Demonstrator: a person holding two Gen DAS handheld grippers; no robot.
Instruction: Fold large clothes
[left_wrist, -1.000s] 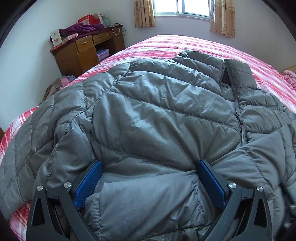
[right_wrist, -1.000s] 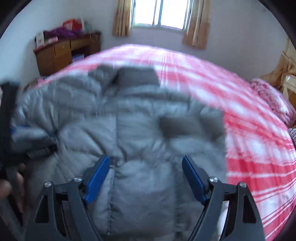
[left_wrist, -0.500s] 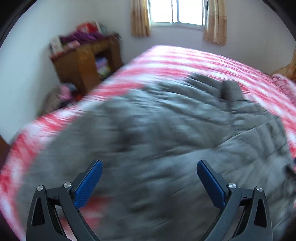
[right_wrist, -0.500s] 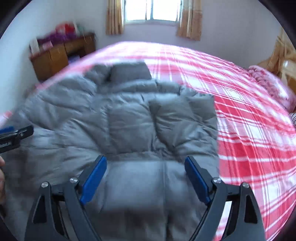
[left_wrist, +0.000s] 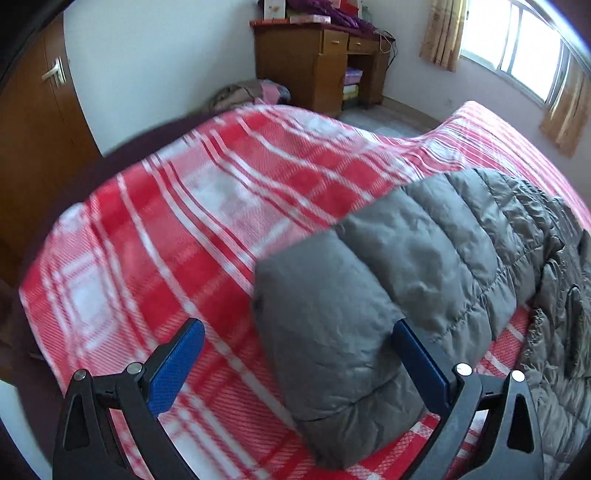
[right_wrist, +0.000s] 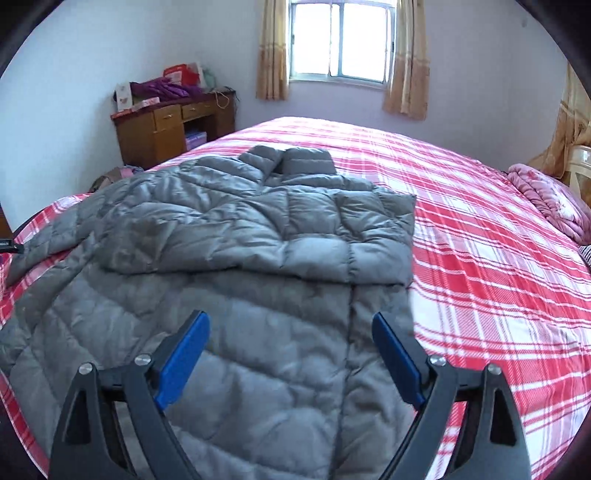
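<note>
My left tongs gape over the jacket's loose sleeve to fold it in, while my right tongs, just widened, hover empty above the hem.

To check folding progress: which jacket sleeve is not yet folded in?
The sleeve stretched out on the plaid blanket, between the open jaws of the left hand-held gripper; the other sleeve lies folded across the jacket.

Two handheld grippers, black frames, blue pads.
Left gripper, right gripper: triangular cut-outs, silver screws, flat fingers.
</note>
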